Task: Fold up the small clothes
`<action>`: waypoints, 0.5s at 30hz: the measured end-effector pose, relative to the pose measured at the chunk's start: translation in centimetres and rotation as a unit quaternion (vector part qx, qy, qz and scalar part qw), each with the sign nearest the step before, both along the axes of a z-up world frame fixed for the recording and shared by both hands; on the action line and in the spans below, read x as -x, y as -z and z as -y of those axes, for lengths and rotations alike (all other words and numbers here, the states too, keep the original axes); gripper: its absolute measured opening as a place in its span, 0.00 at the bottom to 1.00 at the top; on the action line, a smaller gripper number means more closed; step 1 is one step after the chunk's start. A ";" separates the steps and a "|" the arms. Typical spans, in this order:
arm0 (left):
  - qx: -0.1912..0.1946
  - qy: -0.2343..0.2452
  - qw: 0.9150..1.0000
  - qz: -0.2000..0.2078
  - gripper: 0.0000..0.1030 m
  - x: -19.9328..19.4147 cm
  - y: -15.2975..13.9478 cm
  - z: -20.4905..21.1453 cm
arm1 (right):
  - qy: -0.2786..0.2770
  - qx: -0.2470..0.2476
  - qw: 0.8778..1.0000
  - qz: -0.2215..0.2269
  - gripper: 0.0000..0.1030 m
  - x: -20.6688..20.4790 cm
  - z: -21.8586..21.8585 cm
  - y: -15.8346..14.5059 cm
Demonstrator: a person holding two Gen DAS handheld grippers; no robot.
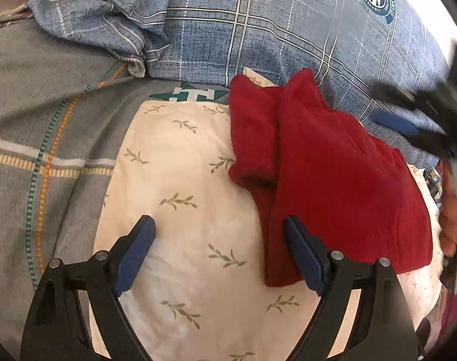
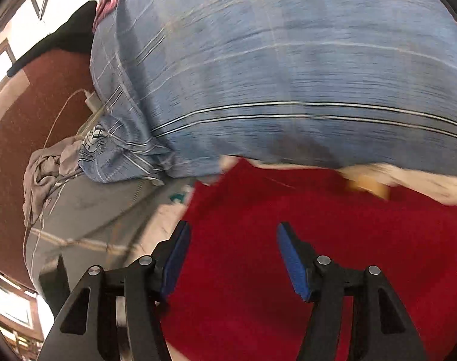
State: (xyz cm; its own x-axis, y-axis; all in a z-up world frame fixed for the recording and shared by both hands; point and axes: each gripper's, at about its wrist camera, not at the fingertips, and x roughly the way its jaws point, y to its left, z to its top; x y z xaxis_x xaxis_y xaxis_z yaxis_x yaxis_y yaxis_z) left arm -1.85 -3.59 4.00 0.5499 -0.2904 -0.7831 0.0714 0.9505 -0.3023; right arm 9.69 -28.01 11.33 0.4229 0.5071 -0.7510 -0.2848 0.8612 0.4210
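Note:
A dark red fleece garment (image 1: 333, 174) lies folded on a white leaf-print cloth (image 1: 180, 210) on the bed. My left gripper (image 1: 219, 237) is open above the white cloth. Its right finger (image 1: 300, 249) hangs over the garment's lower left edge, and nothing is between the pads. In the right wrist view the red garment (image 2: 303, 255) fills the lower frame, blurred by motion. My right gripper (image 2: 233, 243) hovers over the garment's left part, open and gripping nothing. The left wrist view shows the right gripper (image 1: 421, 117) as a dark blur at the right edge, with the hand (image 1: 454, 213) that holds it.
A blue plaid pillow (image 1: 288, 30) bulges right behind the garment. A grey checked sheet (image 1: 47, 120) covers the bed to the left. A white charger with its cable (image 2: 91, 99) and a crumpled grey cloth (image 2: 44, 174) lie at the bed's edge beside a brown floor (image 2: 23, 120).

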 end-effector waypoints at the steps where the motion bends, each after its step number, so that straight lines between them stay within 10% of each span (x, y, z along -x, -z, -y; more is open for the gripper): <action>1: -0.001 0.001 1.000 0.001 0.85 -0.1 0.0 0.1 | -0.006 0.001 1.000 -0.006 0.60 -0.2 -0.8 0.3; 5: -0.006 0.006 1.000 0.002 0.85 -0.6 -0.1 0.6 | -0.020 0.050 0.997 -0.051 0.50 -3.5 -5.8 3.8; 7: -0.005 0.009 1.000 0.001 0.85 -0.8 -0.1 0.6 | -0.016 0.107 0.993 -0.046 0.11 -4.1 -6.9 5.0; 15: 0.006 0.005 1.000 -0.004 0.85 -1.4 -0.1 0.3 | -0.014 0.088 0.995 -0.044 0.06 -4.9 -6.2 6.1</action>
